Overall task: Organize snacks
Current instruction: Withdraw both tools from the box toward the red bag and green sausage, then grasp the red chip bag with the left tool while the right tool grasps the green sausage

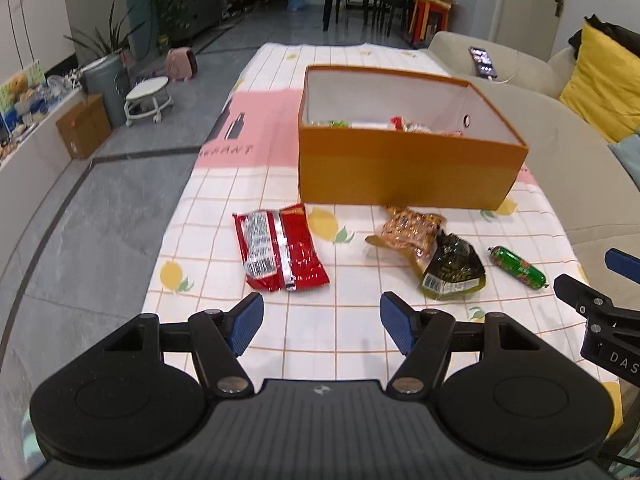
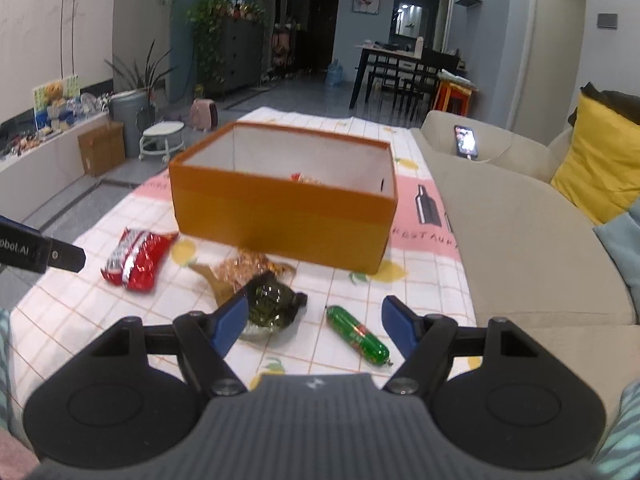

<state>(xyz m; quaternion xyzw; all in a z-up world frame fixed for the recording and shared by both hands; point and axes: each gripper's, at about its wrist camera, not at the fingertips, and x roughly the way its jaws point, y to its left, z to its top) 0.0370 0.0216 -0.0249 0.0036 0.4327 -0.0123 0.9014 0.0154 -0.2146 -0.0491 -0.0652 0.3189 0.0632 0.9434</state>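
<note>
Left gripper point(image 1: 322, 322) jaws wide apart, nothing between them, above the checked tablecloth point(image 1: 352, 336). Red snack packet point(image 1: 280, 250) lies flat just past its left pad, about 11 o'clock from the gap, not touched.

Orange box point(image 1: 404, 174) open-topped, at 12 o'clock on the table, a few wrappers showing inside near the front wall. In front of the box, in the left wrist view: orange-brown snack bag point(image 1: 408, 230) at 1 o'clock, dark green packet point(image 1: 452, 270) touching or overlapping its near corner, green sausage stick point(image 1: 518, 268) alone at 2 o'clock, apart from the packet.

Right gripper point(image 2: 314, 326) also wide, empty. Sausage stick point(image 2: 357, 334) lies on the cloth inside the span of the jaws, closer to the right pad, no contact visible. Dark green packet point(image 2: 272, 304) just beside the left pad, partly hidden behind it; touching or not, cannot tell. Orange-brown bag point(image 2: 244, 270) at 11 o'clock beyond that, red packet point(image 2: 136, 260) out at 10 o'clock. Box point(image 2: 280, 216) at 12 o'clock.

Beige sofa point(image 2: 520, 248) along the table's 3 o'clock side, phone point(image 2: 465, 142) lit up on its arm, yellow cushion point(image 2: 596, 168) further back.
</note>
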